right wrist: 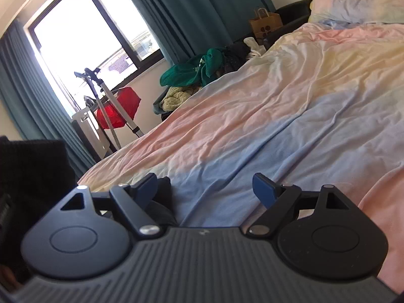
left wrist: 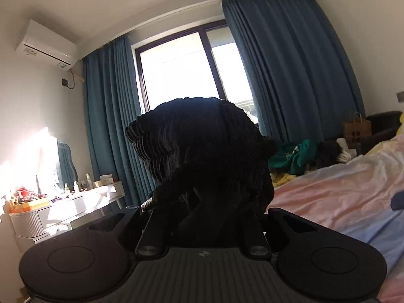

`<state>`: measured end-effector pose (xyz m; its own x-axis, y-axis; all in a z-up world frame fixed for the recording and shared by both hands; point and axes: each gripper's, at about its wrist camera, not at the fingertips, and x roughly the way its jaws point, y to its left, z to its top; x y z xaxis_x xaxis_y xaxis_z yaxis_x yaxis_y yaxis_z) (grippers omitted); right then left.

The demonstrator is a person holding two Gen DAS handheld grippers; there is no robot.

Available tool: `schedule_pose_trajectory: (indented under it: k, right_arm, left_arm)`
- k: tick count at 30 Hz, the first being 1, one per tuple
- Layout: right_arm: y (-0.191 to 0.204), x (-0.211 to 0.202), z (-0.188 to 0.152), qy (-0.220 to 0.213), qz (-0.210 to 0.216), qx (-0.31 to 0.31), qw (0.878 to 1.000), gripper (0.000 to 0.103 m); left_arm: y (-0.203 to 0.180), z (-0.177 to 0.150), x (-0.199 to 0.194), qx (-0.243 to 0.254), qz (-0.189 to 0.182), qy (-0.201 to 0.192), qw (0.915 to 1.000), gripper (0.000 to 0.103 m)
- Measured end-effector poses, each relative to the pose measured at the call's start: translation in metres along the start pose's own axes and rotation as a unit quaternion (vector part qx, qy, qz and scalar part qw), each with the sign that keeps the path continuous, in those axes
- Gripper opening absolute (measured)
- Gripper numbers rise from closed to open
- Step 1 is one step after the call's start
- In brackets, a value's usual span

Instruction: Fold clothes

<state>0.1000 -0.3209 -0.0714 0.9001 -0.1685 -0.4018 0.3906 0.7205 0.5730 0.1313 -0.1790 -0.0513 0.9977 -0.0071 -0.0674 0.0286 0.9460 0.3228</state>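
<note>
Left gripper [left wrist: 202,212] is clamped on a bunched black ribbed knit garment [left wrist: 204,151], lifted above the bed's pastel duvet [left wrist: 335,189] against the window [left wrist: 186,68]. Right gripper [right wrist: 208,189] hangs spread wide over the duvet, its 2 blue pads [right wrist: 263,189] apart, dark cloth [right wrist: 161,202] beside its left finger

Daylight enters through the window [left wrist: 186,68], blown out to white in both views. Backlit, the black garment [left wrist: 202,156] reads as a near-silhouette with faint ribbing. Sun glare washes out the dresser [left wrist: 63,202] and the wall beside it. The bedsheet [right wrist: 290,106] is softly, evenly lit. Fisheye curvature bends the edges; corners vignette dark.
</note>
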Motion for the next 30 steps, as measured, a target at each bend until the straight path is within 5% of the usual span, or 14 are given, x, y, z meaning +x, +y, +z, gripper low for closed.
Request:
schedule_pose_trajectory:
  k: [4,10,11,13,14,22,30]
  right_arm:
    - [-0.027,0.011,0.013,0.032,0.066,0.085,0.994,0.086]
    - [-0.019,0.034,0.005,0.110,0.173,0.124,0.971,0.086]
    - [-0.014,0.036,0.004,0.119,0.187,0.123,0.967,0.086]
    - [-0.004,0.034,0.003,0.123,0.212,0.115,0.963,0.086]
    - [0.000,0.033,0.003,0.124,0.222,0.110,0.961,0.086]
    - [0.024,0.033,-0.010,0.151,0.219,0.052,0.963,0.086]
    - [0.027,0.046,-0.021,0.158,0.164,0.013,0.974,0.087]
  left_arm:
    - [-0.054,-0.049,0.003,0.107,-0.030,0.032,0.9933,0.018]
    - [-0.041,-0.052,0.006,0.133,-0.056,0.051,0.9882,0.026]
    - [-0.038,-0.052,0.006,0.145,-0.063,0.058,0.9857,0.032]
    - [-0.021,-0.059,0.003,0.162,-0.084,0.082,0.9798,0.064]
    - [-0.014,-0.061,0.002,0.165,-0.092,0.090,0.9779,0.068]
    - [0.041,-0.081,-0.027,0.216,-0.154,0.118,0.9569,0.076]
    - [0.127,-0.107,-0.038,0.185,-0.155,0.156,0.9580,0.087]
